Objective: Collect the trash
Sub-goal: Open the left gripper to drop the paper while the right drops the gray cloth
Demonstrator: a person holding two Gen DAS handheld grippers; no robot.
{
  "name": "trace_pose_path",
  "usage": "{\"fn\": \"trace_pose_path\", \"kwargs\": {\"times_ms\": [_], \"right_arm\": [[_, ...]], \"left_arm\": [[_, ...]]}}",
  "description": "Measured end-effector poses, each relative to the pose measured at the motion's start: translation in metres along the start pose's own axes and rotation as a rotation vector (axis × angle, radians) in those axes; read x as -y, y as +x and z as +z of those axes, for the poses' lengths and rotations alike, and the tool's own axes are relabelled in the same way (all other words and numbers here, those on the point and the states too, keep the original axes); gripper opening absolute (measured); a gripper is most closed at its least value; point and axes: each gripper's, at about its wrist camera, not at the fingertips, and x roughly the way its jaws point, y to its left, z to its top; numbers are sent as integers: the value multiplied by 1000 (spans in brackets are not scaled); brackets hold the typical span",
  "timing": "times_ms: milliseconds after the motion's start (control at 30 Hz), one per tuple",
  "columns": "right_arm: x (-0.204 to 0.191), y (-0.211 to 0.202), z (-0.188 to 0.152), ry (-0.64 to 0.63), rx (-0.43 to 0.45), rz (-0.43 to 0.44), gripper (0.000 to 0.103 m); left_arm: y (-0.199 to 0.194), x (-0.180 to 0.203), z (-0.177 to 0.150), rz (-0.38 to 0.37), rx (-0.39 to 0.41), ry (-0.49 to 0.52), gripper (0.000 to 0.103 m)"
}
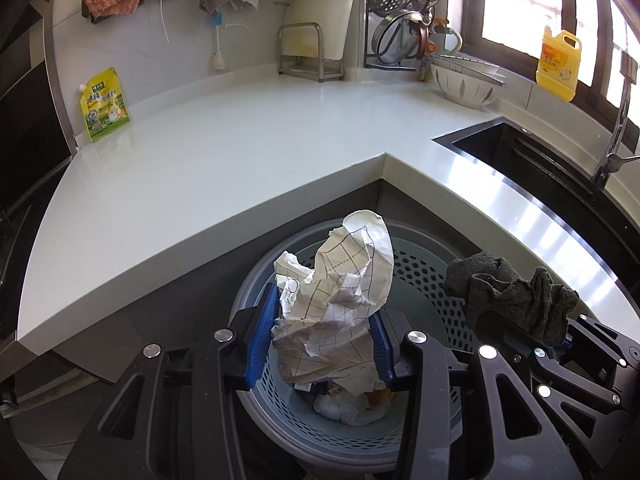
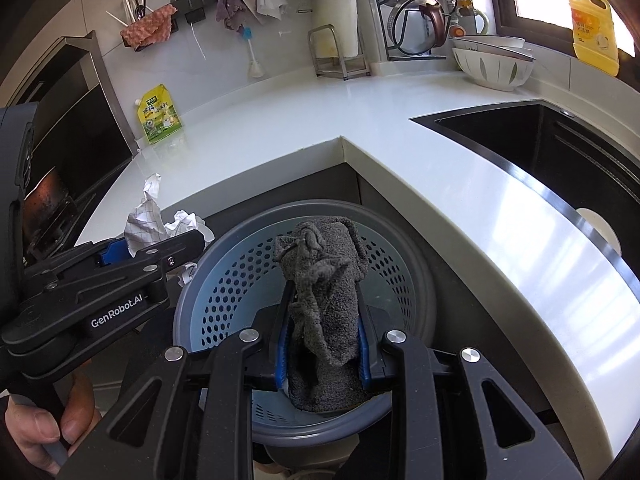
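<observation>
My left gripper is shut on a crumpled sheet of white grid paper and holds it over the round grey perforated bin, which stands on the floor in the counter's inner corner. Trash lies at the bin's bottom. My right gripper is shut on a dark grey cloth above the same bin. In the left wrist view the cloth is at the right. In the right wrist view the paper is at the left.
An L-shaped white counter wraps around the bin. On it are a yellow-green pouch, a metal rack, stacked bowls and a yellow bottle. A black sink is at the right.
</observation>
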Motion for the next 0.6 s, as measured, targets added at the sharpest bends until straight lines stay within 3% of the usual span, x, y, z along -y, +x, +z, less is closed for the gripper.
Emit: {"fn": "trace_pose_path", "kwargs": {"times_ms": [367, 467, 500, 533, 600], "right_arm": [[0, 16, -1, 0, -36, 10, 27], [0, 16, -1, -1, -28, 6, 30], [0, 15, -1, -1, -20, 3, 36], [1, 14, -1, 0, -10, 0, 48], [1, 9, 0, 2, 16, -1, 59]], "left_arm": [[12, -5, -2, 6, -36, -26, 45], [13, -4, -2, 3, -40, -28, 51], [12, -5, -2, 1, -38, -30, 56], [12, -5, -2, 0, -35, -31, 58], [12, -5, -2, 2, -32, -30, 64]]}}
